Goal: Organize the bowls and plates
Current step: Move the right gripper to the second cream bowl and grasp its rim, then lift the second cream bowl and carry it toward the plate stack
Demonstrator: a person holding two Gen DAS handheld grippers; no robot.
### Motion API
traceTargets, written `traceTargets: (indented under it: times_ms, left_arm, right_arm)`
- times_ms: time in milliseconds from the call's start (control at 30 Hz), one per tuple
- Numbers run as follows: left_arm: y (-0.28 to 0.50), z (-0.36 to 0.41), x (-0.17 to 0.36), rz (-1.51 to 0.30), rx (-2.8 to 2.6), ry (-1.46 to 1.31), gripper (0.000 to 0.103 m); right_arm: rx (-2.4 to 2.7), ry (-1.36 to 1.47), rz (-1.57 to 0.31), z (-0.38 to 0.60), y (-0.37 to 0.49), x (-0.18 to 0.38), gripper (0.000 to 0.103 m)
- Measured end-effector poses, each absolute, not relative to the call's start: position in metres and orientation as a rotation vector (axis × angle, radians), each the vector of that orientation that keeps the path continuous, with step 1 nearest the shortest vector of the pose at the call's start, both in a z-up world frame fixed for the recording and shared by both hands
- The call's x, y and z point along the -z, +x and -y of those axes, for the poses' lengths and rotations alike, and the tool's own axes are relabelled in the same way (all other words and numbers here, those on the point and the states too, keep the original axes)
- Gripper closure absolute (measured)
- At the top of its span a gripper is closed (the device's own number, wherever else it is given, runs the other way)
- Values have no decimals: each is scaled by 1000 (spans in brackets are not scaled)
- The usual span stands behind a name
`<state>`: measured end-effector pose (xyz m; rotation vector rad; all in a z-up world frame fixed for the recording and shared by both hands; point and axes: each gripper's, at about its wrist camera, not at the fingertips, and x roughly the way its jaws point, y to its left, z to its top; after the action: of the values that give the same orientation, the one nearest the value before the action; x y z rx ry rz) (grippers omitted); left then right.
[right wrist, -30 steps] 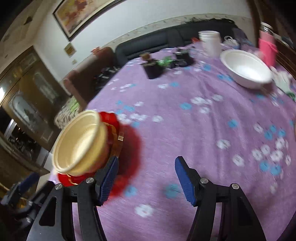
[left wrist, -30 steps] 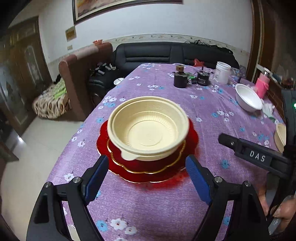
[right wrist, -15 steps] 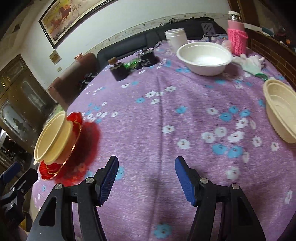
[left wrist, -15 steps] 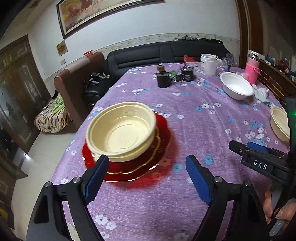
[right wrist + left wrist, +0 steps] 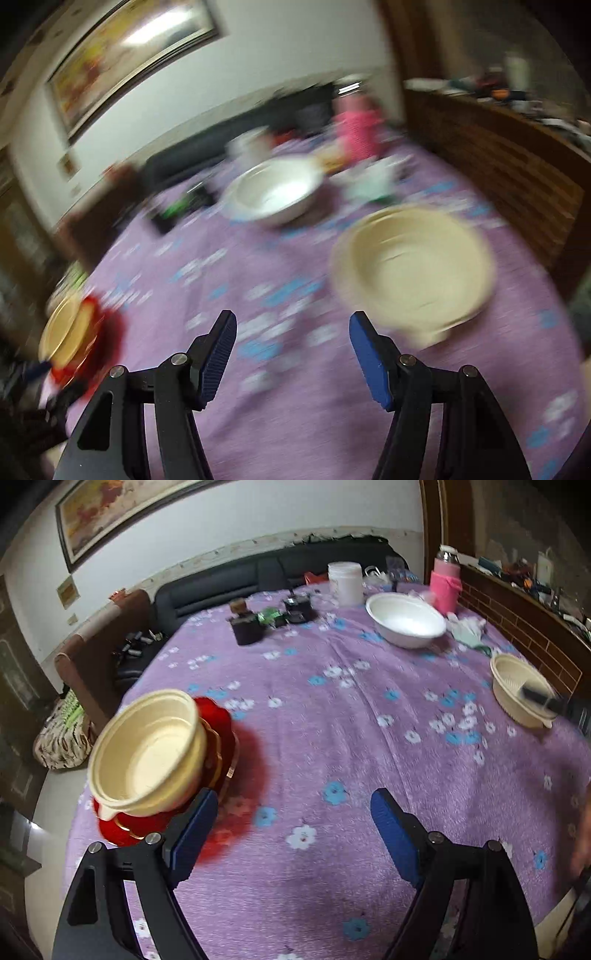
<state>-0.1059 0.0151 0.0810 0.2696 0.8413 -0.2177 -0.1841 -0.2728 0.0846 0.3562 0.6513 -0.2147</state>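
A cream bowl (image 5: 147,749) sits on a red plate with a gold rim (image 5: 221,731) at the table's left edge; the pair also shows blurred in the right wrist view (image 5: 70,332). A second cream bowl (image 5: 521,690) (image 5: 413,258) rests near the right edge. A white bowl (image 5: 406,620) (image 5: 273,192) stands further back. My left gripper (image 5: 291,823) is open and empty, just right of the red plate. My right gripper (image 5: 291,347) is open and empty, in front and left of the second cream bowl; its tip shows in the left wrist view (image 5: 543,698) over that bowl.
The table wears a purple flowered cloth (image 5: 351,738). At the back stand a white jar (image 5: 345,581), a pink flask (image 5: 445,587), dark small items (image 5: 245,626) and a crumpled cloth (image 5: 469,631). A brick ledge (image 5: 524,627) runs along the right. A sofa (image 5: 258,579) lies behind.
Both grippers have swung right. The bowl on the red plate slid to the left of both views, and the second cream bowl came close to my right gripper. Both stayed open.
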Motion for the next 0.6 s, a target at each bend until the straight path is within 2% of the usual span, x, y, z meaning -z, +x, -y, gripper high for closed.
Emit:
traceTargets:
  times_ms: [233, 367, 400, 433, 500, 600]
  left_arm:
    - [-95, -16, -65, -916, 260, 209, 19]
    - [-90, -18, -58, -953, 298, 141, 19]
    - [-88, -18, -54, -981, 319, 121, 19]
    - [-87, -18, -52, -996, 329, 117, 19]
    - [-88, -16, -47, -1015, 338, 126, 19]
    - [-92, -16, -45, -1007, 319, 156, 19]
  right_arm:
    - [500, 558, -714, 394, -187, -61, 35]
    - [469, 646, -767, 417, -174, -38, 37]
    - [459, 658, -770, 419, -172, -35, 45]
    - [449, 672, -779, 419, -168, -32, 64]
    - [412, 687, -797, 414, -155, -27, 79]
    - [351, 623, -811, 388, -140, -28, 86]
